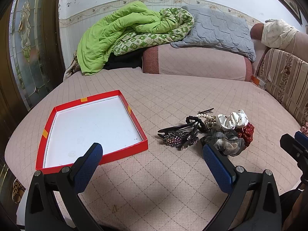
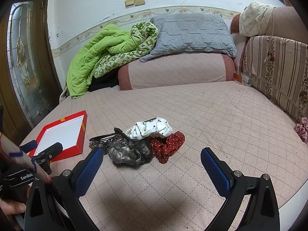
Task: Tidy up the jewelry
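A shallow red box [image 1: 49, 121] with a white floor lies on the pink quilted bed, left of a heap of hair accessories. The heap holds a white dotted scrunchie [image 1: 233, 120], a red dotted scrunchie [image 1: 247, 132], a grey scrunchie [image 1: 227, 144], a jewelled black hair clip [image 1: 181, 138] and a pearl piece [image 1: 207, 116]. My left gripper [image 1: 152, 152] hovers open in front of the box and heap, holding nothing. My right gripper [image 2: 152, 157] is open just short of the grey scrunchie [image 2: 129, 152] and red scrunchie [image 2: 167, 144]. The red box [image 2: 79, 142] appears at left there.
A green quilt [image 1: 119, 38], a grey pillow [image 1: 219, 28] and a pink bolster [image 1: 196, 61] lie at the back of the bed. A striped cushion [image 2: 279, 71] lines the right side, with a checked scrunchie [image 2: 302, 130] beside it. A glass-panelled door [image 1: 25, 48] stands left.
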Demonstrator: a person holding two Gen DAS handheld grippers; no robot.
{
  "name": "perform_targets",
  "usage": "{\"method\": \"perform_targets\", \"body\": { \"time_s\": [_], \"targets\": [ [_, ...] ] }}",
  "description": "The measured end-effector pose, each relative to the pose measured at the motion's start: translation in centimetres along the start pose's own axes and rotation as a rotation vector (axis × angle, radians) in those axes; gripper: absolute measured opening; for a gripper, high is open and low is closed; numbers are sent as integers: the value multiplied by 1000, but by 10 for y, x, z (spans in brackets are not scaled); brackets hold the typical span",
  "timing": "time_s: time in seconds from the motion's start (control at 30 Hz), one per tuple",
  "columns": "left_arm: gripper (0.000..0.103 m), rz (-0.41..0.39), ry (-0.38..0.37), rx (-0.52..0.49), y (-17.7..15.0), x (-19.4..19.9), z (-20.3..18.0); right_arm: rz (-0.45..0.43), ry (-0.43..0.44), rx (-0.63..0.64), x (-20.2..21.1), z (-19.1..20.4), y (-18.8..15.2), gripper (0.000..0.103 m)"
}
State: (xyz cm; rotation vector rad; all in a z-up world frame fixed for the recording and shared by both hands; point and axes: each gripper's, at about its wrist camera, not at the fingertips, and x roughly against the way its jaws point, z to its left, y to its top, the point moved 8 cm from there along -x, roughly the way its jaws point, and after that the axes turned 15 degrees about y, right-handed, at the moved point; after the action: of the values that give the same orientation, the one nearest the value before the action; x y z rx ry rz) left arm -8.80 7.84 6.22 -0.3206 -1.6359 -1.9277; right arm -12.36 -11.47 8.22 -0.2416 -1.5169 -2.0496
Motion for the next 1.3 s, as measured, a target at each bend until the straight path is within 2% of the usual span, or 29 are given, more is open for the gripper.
{"method": "perform_targets", "body": {
  "time_s": [0.13,0.3,0.43,0.5,0.67,0.77,1.03,1.3],
  "targets": [
    [103,41,-26,-11,-2,-9,-5,6,3,-4,-2,0,-2,103],
    [103,227,-131,-12,-4,-46,-15,38,3,-49,-8,-8,-5,103],
    [103,276,-158,-14,4,-71,-23,63,25,-131,-13,-16,-5,103],
    [103,306,-177,-15,6,-80,-28,69,23,-133,-15,-17,-5,103],
    [103,333,-188,-28,10,-97,-39,75,23,-100,-24,-17,-2,103],
    [103,338,-196,-34,9,-101,-45,69,59,-76,-32,-12,0,103],
    [103,348,-189,-38,10,-115,-47,153,120,-50,-74,0,-5,103],
    [103,343,-188,-23,6,-124,-42,244,123,-71,-99,1,-5,103]
  ]
}}
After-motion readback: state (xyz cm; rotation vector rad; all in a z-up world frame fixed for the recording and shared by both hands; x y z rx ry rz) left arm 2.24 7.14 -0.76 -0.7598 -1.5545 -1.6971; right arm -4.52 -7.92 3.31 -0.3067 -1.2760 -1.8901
